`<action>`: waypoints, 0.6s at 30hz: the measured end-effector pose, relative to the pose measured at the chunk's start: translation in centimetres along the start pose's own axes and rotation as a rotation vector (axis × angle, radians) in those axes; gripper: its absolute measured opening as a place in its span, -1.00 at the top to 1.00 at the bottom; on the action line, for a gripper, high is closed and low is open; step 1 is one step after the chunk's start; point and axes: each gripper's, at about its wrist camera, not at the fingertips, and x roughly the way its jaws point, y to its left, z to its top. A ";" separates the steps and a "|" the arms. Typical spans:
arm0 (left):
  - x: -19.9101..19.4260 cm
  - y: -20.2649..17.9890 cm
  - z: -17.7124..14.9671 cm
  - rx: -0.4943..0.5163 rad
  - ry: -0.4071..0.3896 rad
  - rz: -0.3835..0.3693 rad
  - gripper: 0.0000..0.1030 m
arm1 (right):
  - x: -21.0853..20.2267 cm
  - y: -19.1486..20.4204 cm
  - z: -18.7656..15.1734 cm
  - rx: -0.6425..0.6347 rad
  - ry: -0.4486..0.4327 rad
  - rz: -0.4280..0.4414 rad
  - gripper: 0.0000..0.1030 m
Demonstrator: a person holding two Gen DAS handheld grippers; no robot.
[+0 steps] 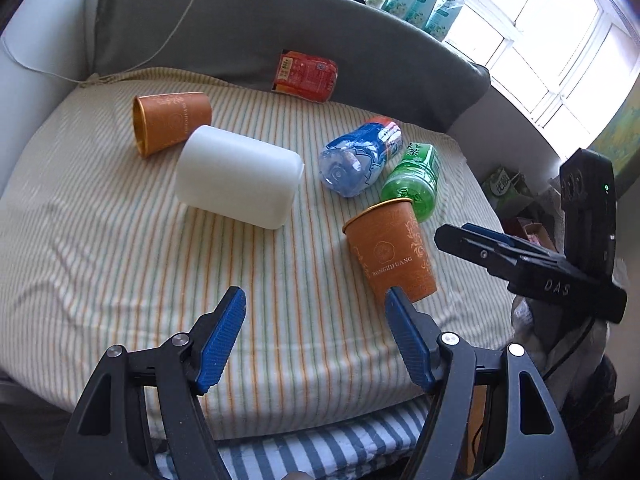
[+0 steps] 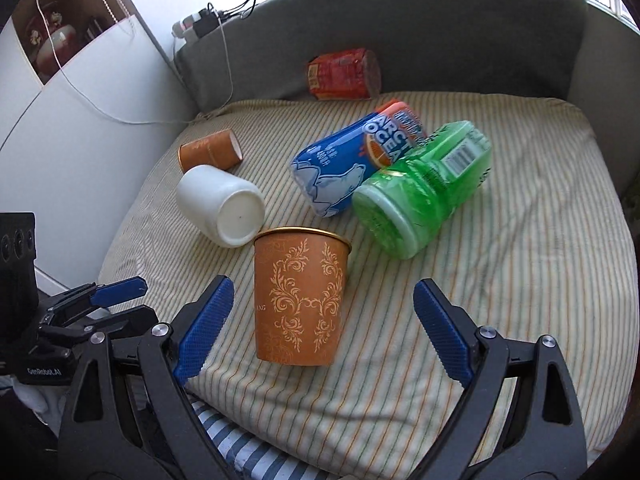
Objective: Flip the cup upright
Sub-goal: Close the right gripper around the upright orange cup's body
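Observation:
An orange paper cup with gold rim stands upright near the front edge of the striped cushion; it also shows in the left wrist view. My right gripper is open, its blue pads on either side of the cup without touching it. My left gripper is open and empty, left of the cup. A second orange cup lies on its side at the back left, also seen in the right wrist view.
A white cup lies on its side mid-cushion. A blue bottle, a green bottle and a red can lie behind. A grey backrest curves around the back. The right gripper shows at right.

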 end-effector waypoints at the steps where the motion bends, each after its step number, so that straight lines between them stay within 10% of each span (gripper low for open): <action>1: -0.1 0.2 -0.1 0.005 -0.008 0.011 -0.39 | 0.5 0.1 0.3 -0.006 0.026 0.017 -0.82; 18: -1.5 3.4 -1.3 -0.030 -0.045 0.048 -0.40 | 6.9 2.2 3.9 -0.114 0.326 0.088 -0.75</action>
